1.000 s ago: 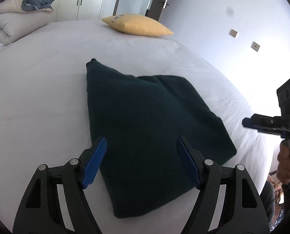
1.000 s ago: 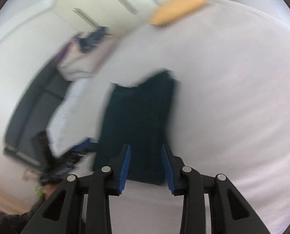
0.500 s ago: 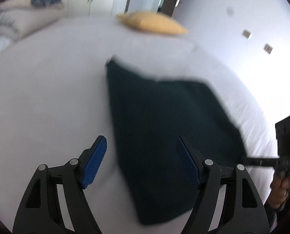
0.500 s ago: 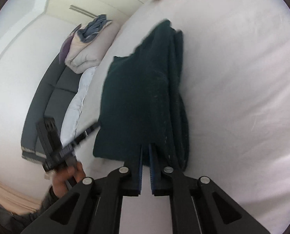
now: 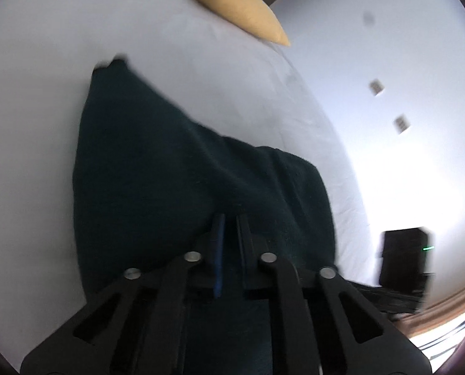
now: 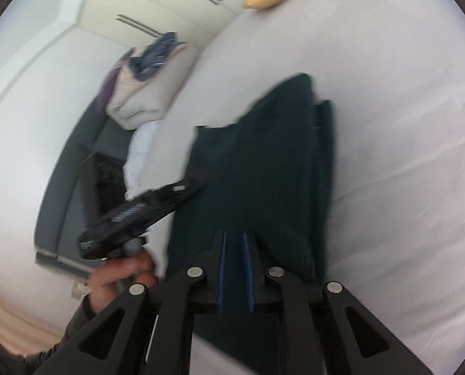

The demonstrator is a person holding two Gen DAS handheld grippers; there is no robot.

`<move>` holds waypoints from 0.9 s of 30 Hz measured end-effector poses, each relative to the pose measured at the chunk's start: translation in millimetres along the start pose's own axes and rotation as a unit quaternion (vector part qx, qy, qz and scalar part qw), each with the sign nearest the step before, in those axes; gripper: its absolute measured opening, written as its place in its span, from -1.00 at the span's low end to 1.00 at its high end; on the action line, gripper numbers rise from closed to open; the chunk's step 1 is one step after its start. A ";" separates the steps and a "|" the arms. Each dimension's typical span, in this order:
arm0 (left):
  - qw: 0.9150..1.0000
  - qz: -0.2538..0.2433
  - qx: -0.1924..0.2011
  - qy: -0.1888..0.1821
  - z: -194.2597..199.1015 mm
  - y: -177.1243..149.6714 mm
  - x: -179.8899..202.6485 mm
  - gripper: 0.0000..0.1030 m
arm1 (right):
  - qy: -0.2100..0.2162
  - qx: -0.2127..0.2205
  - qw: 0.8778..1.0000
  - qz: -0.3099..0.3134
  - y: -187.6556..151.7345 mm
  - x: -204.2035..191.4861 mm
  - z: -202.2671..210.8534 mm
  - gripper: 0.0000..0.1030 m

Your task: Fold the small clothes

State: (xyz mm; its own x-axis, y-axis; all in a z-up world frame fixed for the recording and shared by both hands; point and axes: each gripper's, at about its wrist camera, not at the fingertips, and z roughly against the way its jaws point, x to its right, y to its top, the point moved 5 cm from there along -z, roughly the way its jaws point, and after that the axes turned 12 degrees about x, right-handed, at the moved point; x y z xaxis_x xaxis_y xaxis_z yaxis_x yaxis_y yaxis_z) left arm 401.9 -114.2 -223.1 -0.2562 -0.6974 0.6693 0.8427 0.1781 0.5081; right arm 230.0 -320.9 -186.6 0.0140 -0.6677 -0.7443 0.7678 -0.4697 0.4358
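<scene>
A dark green garment [image 5: 170,172], folded, lies on the white bed sheet [image 5: 45,62]. My left gripper [image 5: 229,222] is down at its near edge. Its jaws are closing and stand almost together, with a fold of the dark cloth pinched between the blue pads. In the right wrist view the garment [image 6: 263,162] shows stacked layers along its right side. My right gripper [image 6: 234,237] sits at the near edge there, its jaws closing narrowly with dark cloth between them. The left gripper [image 6: 198,186] reaches onto the garment's left edge, held by a hand [image 6: 123,278].
A yellow pillow [image 5: 232,9] lies at the far end of the bed. A pile of bedding [image 6: 145,87] and a dark sofa [image 6: 76,172] stand beside the bed on the left, with white wardrobes [image 6: 157,9] behind. Wall sockets [image 5: 376,86] are on the right wall.
Both grippers have come down onto the garment's near edge. The left jaws went from wide apart to nearly together on the cloth. The right jaws narrowed further.
</scene>
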 end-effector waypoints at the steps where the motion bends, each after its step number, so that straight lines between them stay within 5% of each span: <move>1: 1.000 0.009 0.001 -0.014 -1.1 -1.1 -5.1 -0.87 | -0.006 0.000 1.000 -0.007 -0.5 9.3 -3.7 -1.00; 7: 0.999 -0.027 0.017 0.000 -0.5 -1.2 3.9 -0.87 | 0.023 0.020 0.999 -0.025 -6.8 15.2 7.5 -0.98; 9: 0.999 -0.038 0.023 0.009 7.5 -13.9 12.0 -0.87 | 0.039 0.029 0.999 -0.007 -7.6 -1.1 22.1 -0.73; 11: 0.998 -0.055 0.028 0.015 3.7 -19.1 13.3 -0.87 | 0.049 0.034 0.998 0.012 -12.8 -12.8 31.2 -0.17; 12: 0.998 -0.052 0.029 0.011 2.6 -19.5 14.1 -0.87 | 0.041 0.028 0.999 0.018 -17.7 -12.5 29.2 -0.10; 13: 0.999 -0.045 0.026 0.005 1.5 -19.3 12.4 -0.87 | 0.030 0.015 0.999 0.022 -25.4 -6.4 25.0 -0.16; 16: 0.999 -0.034 0.021 -0.011 6.2 -19.8 9.9 -0.87 | 0.013 0.009 1.000 0.010 -34.0 16.3 26.5 -0.98; 19: 0.999 -0.019 0.027 -0.005 25.7 -18.5 8.3 -0.87 | -0.002 0.020 1.000 0.003 -31.6 21.9 47.1 -0.98; 21: 0.999 -0.008 0.039 0.004 47.2 -14.3 7.9 -0.86 | -0.005 0.028 0.999 0.015 -24.3 14.1 61.0 -0.75; 23: 0.998 -0.004 0.055 0.004 67.5 -12.1 4.9 -0.86 | -0.011 0.047 0.999 0.024 -12.3 8.5 74.1 0.01; 26: 0.998 0.015 0.068 0.009 90.5 -5.4 -5.0 -0.80 | -0.015 0.069 0.997 0.012 12.6 10.0 81.1 0.11; 27: 0.997 0.019 0.068 0.012 93.9 -3.7 -9.0 -0.57 | -0.015 0.076 0.997 0.005 23.2 11.5 79.3 0.12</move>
State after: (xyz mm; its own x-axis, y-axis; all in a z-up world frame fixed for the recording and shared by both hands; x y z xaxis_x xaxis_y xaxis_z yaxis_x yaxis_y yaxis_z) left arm 356.6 -43.4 -180.2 -0.2124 -0.7045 0.6772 0.7790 0.2964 0.5526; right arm 197.2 -385.2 -144.9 -0.0001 -0.6893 -0.7245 0.6615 -0.5434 0.5169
